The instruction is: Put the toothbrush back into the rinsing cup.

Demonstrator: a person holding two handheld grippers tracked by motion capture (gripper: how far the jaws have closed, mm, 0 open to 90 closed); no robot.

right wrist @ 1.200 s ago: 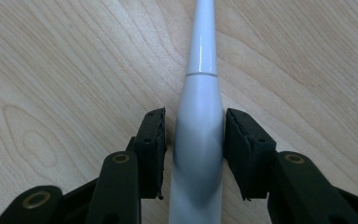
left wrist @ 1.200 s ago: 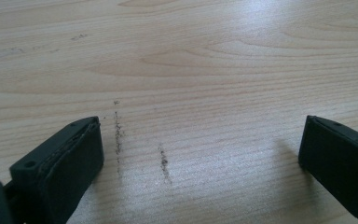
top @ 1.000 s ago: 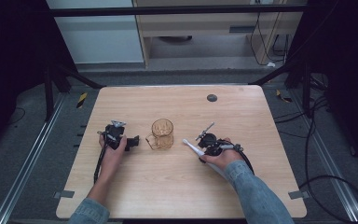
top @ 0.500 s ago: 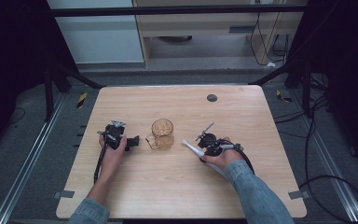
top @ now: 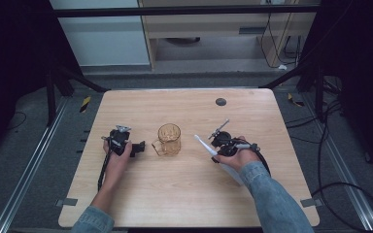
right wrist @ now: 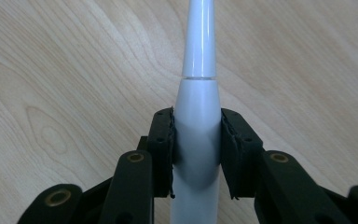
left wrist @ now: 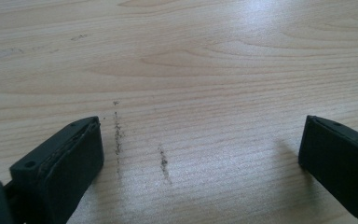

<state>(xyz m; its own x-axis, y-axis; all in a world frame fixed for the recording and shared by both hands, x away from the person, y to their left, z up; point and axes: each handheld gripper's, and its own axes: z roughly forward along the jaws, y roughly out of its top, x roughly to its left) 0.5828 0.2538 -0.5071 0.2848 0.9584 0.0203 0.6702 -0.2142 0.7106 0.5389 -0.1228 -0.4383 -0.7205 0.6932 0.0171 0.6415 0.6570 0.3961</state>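
The right claw [right wrist: 196, 154] is clamped on a white, tapering toothbrush-like handle [right wrist: 198, 116], its pads pressing the thick part from both sides with the slim end running straight out ahead of the jaws; in the high view that same white handle [top: 205, 145] slants across the right hand [top: 235, 153], its narrow tip pointing up and left toward the amber glass mug [top: 169, 139], which stands upright near the middle of the desk [top: 184, 194]; the mug lies to the left of the right claw [top: 212, 143], near but apart from the tip, so the handle's long axis already aims roughly at it, and I judge the coming move to be a carry leftward with the tip tilted down into the open mouth; the left claw [left wrist: 200, 154] stands wide apart with bare wood between its jaws, resting low by the desk; seen from above, the left claw [top: 138, 145] sits just beside the mug's handle side, nearer to the mug than the right, and well placed to steady it.
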